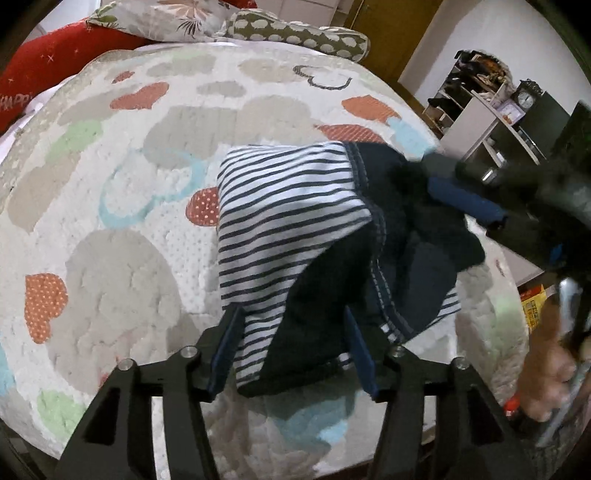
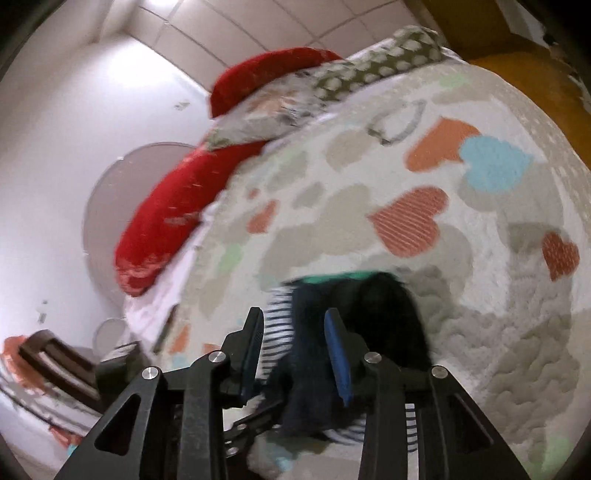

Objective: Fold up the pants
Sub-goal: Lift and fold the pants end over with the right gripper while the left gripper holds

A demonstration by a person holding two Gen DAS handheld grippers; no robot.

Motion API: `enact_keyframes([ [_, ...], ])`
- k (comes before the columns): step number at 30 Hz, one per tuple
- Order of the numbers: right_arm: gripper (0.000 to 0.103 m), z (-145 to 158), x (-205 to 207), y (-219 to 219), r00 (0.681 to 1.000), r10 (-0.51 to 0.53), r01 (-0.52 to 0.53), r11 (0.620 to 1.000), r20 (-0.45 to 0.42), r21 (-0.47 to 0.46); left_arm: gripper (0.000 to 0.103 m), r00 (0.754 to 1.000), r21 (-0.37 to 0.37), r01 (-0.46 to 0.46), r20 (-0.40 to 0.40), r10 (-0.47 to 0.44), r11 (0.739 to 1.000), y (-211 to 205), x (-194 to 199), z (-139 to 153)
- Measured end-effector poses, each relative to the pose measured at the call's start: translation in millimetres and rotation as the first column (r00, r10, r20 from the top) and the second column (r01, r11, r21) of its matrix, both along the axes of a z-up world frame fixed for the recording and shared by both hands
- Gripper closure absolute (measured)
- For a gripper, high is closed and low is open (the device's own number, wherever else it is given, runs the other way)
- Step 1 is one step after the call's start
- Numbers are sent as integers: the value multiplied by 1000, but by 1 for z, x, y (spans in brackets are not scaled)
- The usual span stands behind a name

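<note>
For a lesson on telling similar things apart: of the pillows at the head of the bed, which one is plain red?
The red pillow at far left in the left wrist view; the floral pillow and the olive spotted pillow beside it are patterned.

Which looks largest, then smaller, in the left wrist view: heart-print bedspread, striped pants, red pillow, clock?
1. heart-print bedspread
2. striped pants, though nearness enlarges them
3. red pillow, partly cut off
4. clock
</note>
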State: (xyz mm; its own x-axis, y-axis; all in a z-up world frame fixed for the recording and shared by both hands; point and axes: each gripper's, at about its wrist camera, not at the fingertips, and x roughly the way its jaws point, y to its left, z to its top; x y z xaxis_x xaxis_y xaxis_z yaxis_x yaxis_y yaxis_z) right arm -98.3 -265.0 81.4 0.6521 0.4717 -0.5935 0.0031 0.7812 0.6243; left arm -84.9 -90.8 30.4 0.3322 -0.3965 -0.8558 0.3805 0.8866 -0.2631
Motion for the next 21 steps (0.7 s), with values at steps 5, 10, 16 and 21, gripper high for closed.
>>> enact_keyframes([
  [5, 66, -36, -2, -7, 990, -114, 99, 981, -83, -166, 45, 1000, -34, 25, -11, -26, 999, 3, 0, 12],
  [10, 55, -28, -15, -30, 989, -140, 134, 986, -48, -101, 35, 999, -163, -36, -11, 34, 986, 33, 13, 31],
  [16, 36, -41, -18, -51, 988, -148, 151, 987, -55, 62, 16, 996, -278, -73, -75, 54, 958, 49, 51, 19],
  [21, 35, -70, 0, -43, 992, -90, 104, 981, -93, 163, 16, 986, -273, 7, -161, -53, 962, 18, 81, -11],
])
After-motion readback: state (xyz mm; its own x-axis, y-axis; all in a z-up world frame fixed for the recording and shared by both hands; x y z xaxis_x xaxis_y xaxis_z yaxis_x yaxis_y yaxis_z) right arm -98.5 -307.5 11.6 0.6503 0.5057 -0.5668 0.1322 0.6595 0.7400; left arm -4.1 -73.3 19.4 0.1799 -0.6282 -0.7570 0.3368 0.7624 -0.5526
